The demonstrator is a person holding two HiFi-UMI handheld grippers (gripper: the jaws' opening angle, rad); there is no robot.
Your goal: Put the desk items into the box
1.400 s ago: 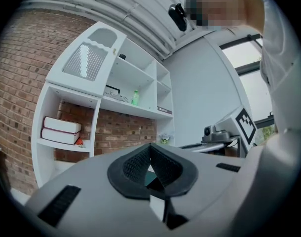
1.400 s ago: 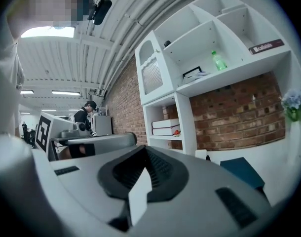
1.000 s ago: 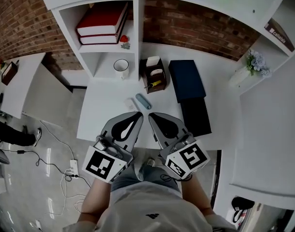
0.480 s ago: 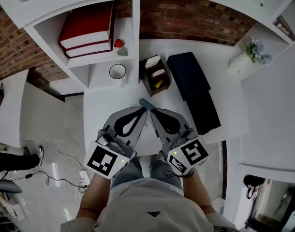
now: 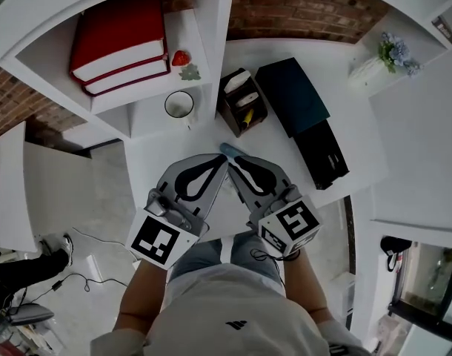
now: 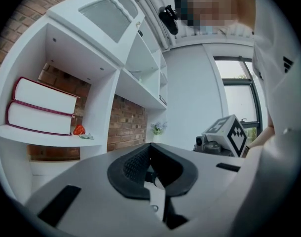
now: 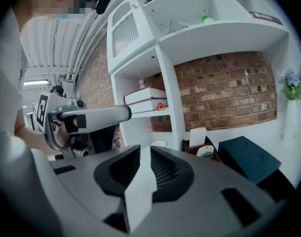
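Note:
A pale blue stick-shaped item (image 5: 227,150) lies on the white desk (image 5: 167,143), half hidden by my jaw tips. My left gripper (image 5: 221,163) is shut and empty just short of it; its pads meet in the left gripper view (image 6: 150,147). My right gripper (image 5: 236,162) lies beside it, tips almost touching the left one. Its jaws are opening, and a narrow gap with nothing in it shows in the right gripper view (image 7: 145,149). A dark blue box (image 5: 293,95) sits at the far right of the desk, with a black box part (image 5: 324,154) next to it.
A brown desk organizer (image 5: 242,102) holding small items stands ahead of the grippers, and a white mug (image 5: 179,104) is to its left. Red books (image 5: 118,39) and a strawberry ornament (image 5: 181,58) rest on the shelf. A vase of flowers (image 5: 381,58) stands far right.
Both grippers have moved forward over the desk until their tips reach the pale blue item. The right jaws have parted slightly. The head view has shifted closer to the shelf.

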